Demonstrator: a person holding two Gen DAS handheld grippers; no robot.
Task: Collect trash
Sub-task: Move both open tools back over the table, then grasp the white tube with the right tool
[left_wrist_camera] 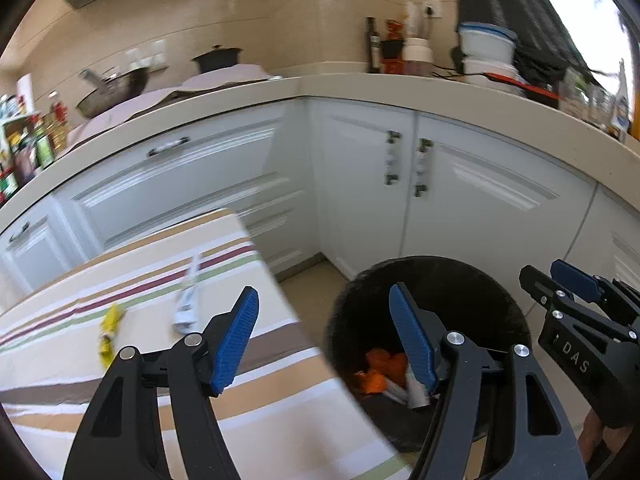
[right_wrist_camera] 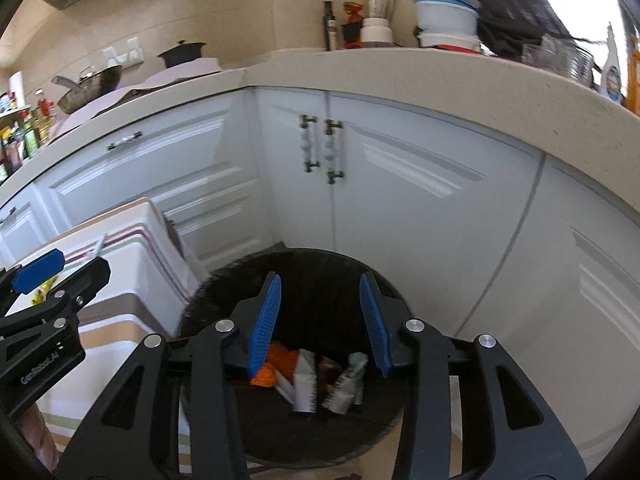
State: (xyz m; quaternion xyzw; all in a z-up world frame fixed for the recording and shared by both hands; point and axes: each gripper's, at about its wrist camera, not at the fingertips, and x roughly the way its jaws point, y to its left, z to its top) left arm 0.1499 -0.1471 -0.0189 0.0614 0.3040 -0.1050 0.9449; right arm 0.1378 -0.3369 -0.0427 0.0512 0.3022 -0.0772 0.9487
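1. Trash bin (right_wrist_camera: 320,276): black, round, standing on the floor in the angle between the white cabinets (right_wrist_camera: 400,184) and the right edge of the striped table (left_wrist_camera: 168,280). This placing puts it just below the table edge, so litter can be carried off the cloth and dropped a short way. It holds an orange wrapper (right_wrist_camera: 276,364), a white carton piece (right_wrist_camera: 306,384) and a greyish crumpled packet (right_wrist_camera: 348,380), all lying at the bottom.

2. Right gripper (right_wrist_camera: 320,320): poised directly over the bin mouth, blue pads (right_wrist_camera: 266,320) spread wide, nothing between them. Judged: a release position, with the fingers pointed down into the bin so that anything let go falls inside the rim.

3. Left gripper (left_wrist_camera: 324,340): jaws wide apart and empty, straddling the right edge of the table, one pad over the cloth and the other over the bin. Judged: placed to turn back toward the litter left on the table.

4. Yellow wrapper (left_wrist_camera: 109,330): lying flat on the striped cloth, well in from the right edge and apart from both grippers. Uncollected.

5. White wrapper (left_wrist_camera: 188,300): long, crumpled, blurred; on the cloth just beside the yellow one, nearer the right edge. Uncollected.

6. Worktop (right_wrist_camera: 360,68): beige, running round the corner above the cabinets, bearing a wok (left_wrist_camera: 112,92), a dark pot (left_wrist_camera: 218,58), bottles (left_wrist_camera: 374,46) and stacked white tubs (left_wrist_camera: 486,48). No part in the task.

7. Progress, judged: bin partly filled; two pieces remain on the table.
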